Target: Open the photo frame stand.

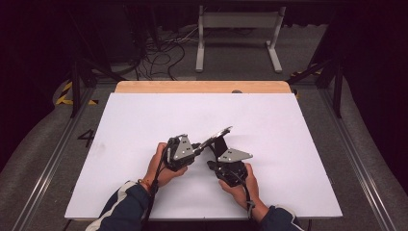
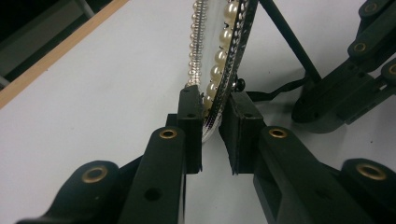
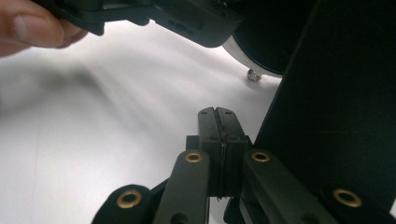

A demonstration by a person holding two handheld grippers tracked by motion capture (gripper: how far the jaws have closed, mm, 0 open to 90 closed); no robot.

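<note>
- High view: dark room, cables and a white metal stand on the floor beyond; white table [image 1: 144, 120] with a wood strip along its far edge. Both hands work near the middle of the near edge. Left gripper [image 1: 196, 149] and right gripper [image 1: 217, 153] sit close together, w/ a pearl-rimmed mirror [image 1: 219, 134] between them, tilted up off the table, its long axis slanting from the left gripper's tips up and away toward the far right. A black prop stand [image 1: 220, 144] hangs under it, by the right gripper.
- Left gripper view: table strip at top left. Left gripper [image 2: 215, 135] has the mirror [image 2: 224, 56] edge-on between its jaws; the rim of pearls and small beads runs straight ahead from the pads, in line w/ the jaws. Jaws nearly together on the rim's near end; left pad looks pressed on it, right pad at or just off it – reads as a pinch on the rim. Right gripper [image 2: 345, 88] off to the right, near the stand's rod.
- Right gripper view: white table below, a thumb at top left. Right gripper [image 3: 218, 122] jaws pressed flat together, holding nothing. The black stand panel [image 3: 341, 107] lies just beside them on the right; mirror rim [image 3: 243, 58] above, ahead.
- Judgement: left hand carries the mirror; right is nearer the stand, so any move on the stand falls to it.
</note>
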